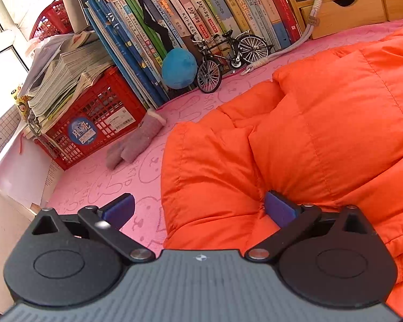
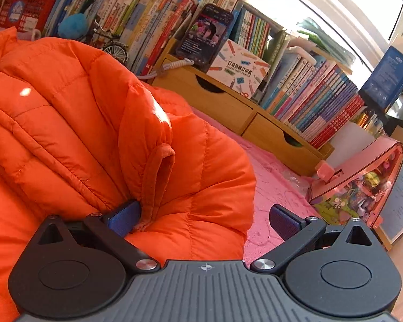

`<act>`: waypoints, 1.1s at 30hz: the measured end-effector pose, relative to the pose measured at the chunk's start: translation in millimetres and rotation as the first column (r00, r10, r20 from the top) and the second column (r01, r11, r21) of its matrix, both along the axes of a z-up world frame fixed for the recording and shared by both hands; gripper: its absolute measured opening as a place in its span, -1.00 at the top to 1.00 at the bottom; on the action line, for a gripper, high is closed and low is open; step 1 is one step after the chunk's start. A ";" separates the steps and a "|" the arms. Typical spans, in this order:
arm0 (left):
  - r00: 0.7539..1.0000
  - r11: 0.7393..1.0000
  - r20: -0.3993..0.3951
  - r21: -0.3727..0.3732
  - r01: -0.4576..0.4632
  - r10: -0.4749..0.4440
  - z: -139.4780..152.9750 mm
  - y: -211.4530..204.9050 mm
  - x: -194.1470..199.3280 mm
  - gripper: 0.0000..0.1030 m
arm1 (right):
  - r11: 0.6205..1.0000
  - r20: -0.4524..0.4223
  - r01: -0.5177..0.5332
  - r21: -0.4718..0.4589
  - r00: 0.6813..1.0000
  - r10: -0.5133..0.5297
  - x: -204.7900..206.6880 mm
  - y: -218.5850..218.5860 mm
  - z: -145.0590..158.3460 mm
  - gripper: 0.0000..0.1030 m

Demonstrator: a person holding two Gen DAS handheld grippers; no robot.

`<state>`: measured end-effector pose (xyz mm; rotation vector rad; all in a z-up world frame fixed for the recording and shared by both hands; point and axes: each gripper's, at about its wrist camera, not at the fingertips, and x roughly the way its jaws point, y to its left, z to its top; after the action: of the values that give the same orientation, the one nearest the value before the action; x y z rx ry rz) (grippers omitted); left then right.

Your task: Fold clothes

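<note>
An orange quilted puffer jacket [image 1: 322,123] lies bunched on the pink cloth [image 1: 115,185] that covers the table, filling the middle of it.

The left gripper [image 1: 201,209] has its jaws spread wide apart. Its right blue pad is pressed against a fold of the jacket, while the left pad hangs over bare pink cloth; a bulge of jacket sits between them, unclamped.

The right gripper [image 2: 204,220] is likewise spread wide. Its left pad touches the jacket just beside a hemmed cuff or pocket opening [image 2: 158,177], and the right pad stands over the pink cloth, clear of the fabric.

Along the far edge of the table stands a row of books [image 1: 190,18], with a small model bicycle [image 1: 228,56] and a blue plush ball [image 1: 178,68] in front of them. Towards the far left corner sits a red crate [image 1: 94,123] with papers stacked on top, and a pinkish knitted mitten [image 1: 137,142] lies just beside it. A wooden drawer unit [image 2: 244,110] runs along the far right edge, with a phone [image 2: 204,33] propped on it.
</note>
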<state>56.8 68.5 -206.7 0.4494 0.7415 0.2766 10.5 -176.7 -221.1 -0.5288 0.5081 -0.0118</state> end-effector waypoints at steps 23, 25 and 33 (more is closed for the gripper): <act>0.951 0.723 -0.308 -0.652 -0.228 0.022 34.1 131.6 78.9 -0.91 | 0.435 -0.492 0.432 0.790 0.870 0.028 100.7 -164.0 45.9 -0.99; 0.945 0.695 -0.326 -0.679 -0.236 0.003 26.3 130.6 86.5 -0.84 | 0.432 -0.505 0.445 0.784 0.863 0.027 122.8 -162.3 33.9 -0.99; 0.957 0.666 -0.290 -0.710 -0.228 0.019 29.4 118.1 92.4 0.24 | 0.539 -0.564 0.440 0.719 0.822 0.082 156.9 -122.8 14.4 0.44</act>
<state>149.2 186.7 -177.2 -0.3654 1.0743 0.0202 167.4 -299.5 -206.7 0.5246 1.0554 0.1764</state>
